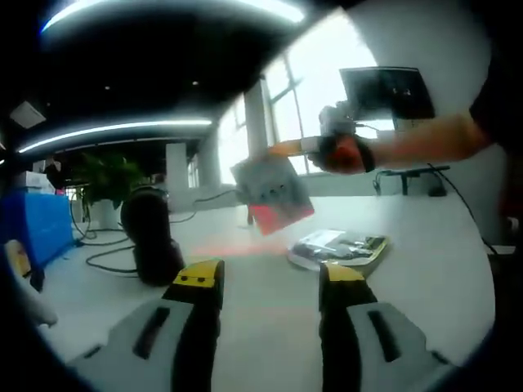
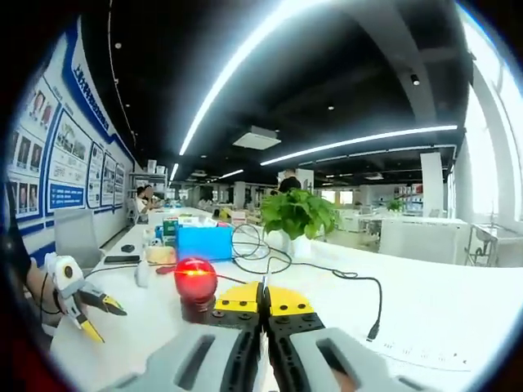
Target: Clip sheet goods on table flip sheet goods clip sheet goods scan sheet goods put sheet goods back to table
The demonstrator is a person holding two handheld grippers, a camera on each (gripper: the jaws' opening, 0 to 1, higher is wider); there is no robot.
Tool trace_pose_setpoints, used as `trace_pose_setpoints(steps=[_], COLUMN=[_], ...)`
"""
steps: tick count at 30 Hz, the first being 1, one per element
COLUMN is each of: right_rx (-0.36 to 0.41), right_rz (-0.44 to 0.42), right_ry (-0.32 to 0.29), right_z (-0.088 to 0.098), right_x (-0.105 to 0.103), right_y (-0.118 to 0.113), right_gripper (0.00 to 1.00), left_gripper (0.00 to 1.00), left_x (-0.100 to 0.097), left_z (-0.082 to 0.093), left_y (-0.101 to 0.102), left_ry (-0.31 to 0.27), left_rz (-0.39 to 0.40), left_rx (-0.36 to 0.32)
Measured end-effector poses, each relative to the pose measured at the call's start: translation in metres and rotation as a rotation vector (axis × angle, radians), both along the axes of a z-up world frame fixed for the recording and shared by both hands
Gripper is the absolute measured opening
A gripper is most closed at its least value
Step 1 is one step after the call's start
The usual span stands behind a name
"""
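A grey and red sheet packet [image 1: 272, 193] hangs in the air above the white table [image 1: 425, 245]. My right gripper [image 1: 283, 152] is shut on its top edge, held by a person's hand [image 1: 347, 153]. A second flat packet [image 1: 339, 249] lies on the table below it. The black scanner [image 1: 151, 237] stands at the left and throws a red line across the table; its red light [image 2: 194, 279] glows just beyond my right gripper's [image 2: 263, 304] closed jaws. My left gripper [image 1: 271, 282] is open and holds nothing; it also shows at the left in the right gripper view [image 2: 106, 322].
A monitor [image 1: 388, 91] on an arm stands behind the hand. A potted plant [image 2: 298, 214], a blue box [image 2: 204, 242] and black cables [image 2: 343, 273] sit on the table past the scanner. People are at desks far back.
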State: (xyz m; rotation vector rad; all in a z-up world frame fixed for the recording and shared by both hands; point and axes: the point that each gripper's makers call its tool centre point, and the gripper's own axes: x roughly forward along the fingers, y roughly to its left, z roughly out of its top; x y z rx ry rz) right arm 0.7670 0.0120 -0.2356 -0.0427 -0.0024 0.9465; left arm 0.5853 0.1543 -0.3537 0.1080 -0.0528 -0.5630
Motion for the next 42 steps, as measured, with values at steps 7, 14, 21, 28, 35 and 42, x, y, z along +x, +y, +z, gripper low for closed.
trace_pose_setpoints(steps=[7,14,21,28,35,42], right_rx=[0.012,0.048,0.079,0.050,0.055,0.031], right_rz=[0.010,-0.021,0.010,0.015,-0.064,-0.112], right_ry=[0.035,0.085,0.106,0.110,0.143,0.163], right_z=[-0.011,-0.017,-0.014,-0.020,-0.030,-0.044], right_x=[0.011,0.026,0.019,0.026,0.053,0.079], right_y=[-0.013,-0.031,-0.031,-0.034,-0.054,-0.070], right_gripper=[0.00,0.00,0.00,0.00,0.00,0.00], left_gripper=[0.39,0.39,0.38,0.38,0.38,0.38], left_x=[0.002,0.005,0.005,0.007,0.007,0.007], left_z=[-0.002,-0.002,-0.005,-0.006,-0.008,-0.006], left_y=[0.000,0.005,0.000,0.001,0.000,0.002], left_ry=[0.005,0.019,0.019,0.024,0.023,0.011], left_rz=[0.005,0.021,0.016,0.025,0.028,0.047], left_rx=[0.012,-0.011,0.025,0.030,0.046,0.053])
